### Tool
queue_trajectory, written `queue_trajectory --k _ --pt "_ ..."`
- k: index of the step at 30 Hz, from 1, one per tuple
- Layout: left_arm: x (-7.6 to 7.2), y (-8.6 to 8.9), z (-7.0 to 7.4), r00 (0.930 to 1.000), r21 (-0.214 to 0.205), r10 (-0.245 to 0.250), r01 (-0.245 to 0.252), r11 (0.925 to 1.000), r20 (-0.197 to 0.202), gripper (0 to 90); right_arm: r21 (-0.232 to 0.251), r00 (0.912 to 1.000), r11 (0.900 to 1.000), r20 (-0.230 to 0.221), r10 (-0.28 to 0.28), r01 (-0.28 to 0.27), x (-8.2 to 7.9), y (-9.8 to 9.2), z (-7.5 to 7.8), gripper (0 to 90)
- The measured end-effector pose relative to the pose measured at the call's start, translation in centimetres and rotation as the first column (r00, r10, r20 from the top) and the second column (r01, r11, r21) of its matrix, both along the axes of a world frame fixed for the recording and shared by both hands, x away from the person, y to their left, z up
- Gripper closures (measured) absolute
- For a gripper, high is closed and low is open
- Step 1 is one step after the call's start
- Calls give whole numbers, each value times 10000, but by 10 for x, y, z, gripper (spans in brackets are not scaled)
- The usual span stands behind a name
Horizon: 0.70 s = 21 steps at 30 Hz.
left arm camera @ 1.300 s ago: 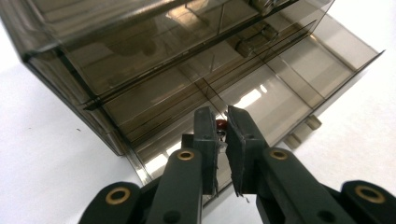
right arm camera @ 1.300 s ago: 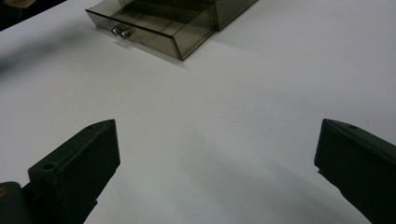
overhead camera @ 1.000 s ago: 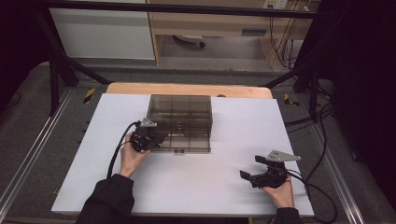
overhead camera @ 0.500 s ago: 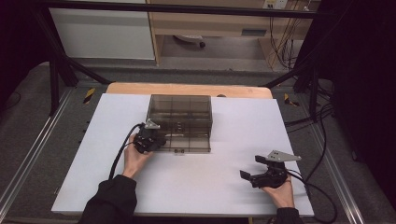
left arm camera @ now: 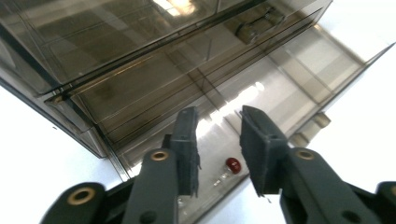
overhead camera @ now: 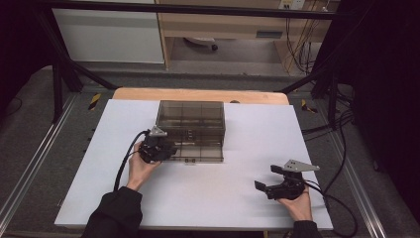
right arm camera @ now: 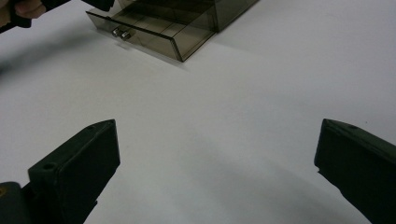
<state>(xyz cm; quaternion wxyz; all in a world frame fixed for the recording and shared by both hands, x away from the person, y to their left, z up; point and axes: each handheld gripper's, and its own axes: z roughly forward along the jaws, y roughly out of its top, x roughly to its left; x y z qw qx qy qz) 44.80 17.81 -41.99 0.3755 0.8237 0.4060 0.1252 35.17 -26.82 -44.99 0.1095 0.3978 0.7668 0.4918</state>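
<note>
Nearest, right gripper (overhead camera: 274,184) low on the white table (overhead camera: 237,198), jaws spread wide, holding nothing. Farther in, left gripper (overhead camera: 168,151) over the pulled-out bottom drawer (left arm camera: 261,93) of the smoky box (overhead camera: 190,119), jaws just opened a little, nothing pinched, a small red bead (left arm camera: 233,164) lying in the drawer below the gap. Beyond, box at mid-table toward the far edge, drawer front with two knobs (right arm camera: 120,33) facing the person.
</note>
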Motion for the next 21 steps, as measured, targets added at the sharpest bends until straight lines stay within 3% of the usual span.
queue_trajectory --k 9,21 --pt "-13 6 13 9991 47 -254 253 9997 338 469 34 10000 10000 -9 -12 12 0 0 0 6" --pt "-27 17 14 9980 -11 -306 307 9995 554 177 45 10000 10000 -31 -9 9 0 0 0 5"
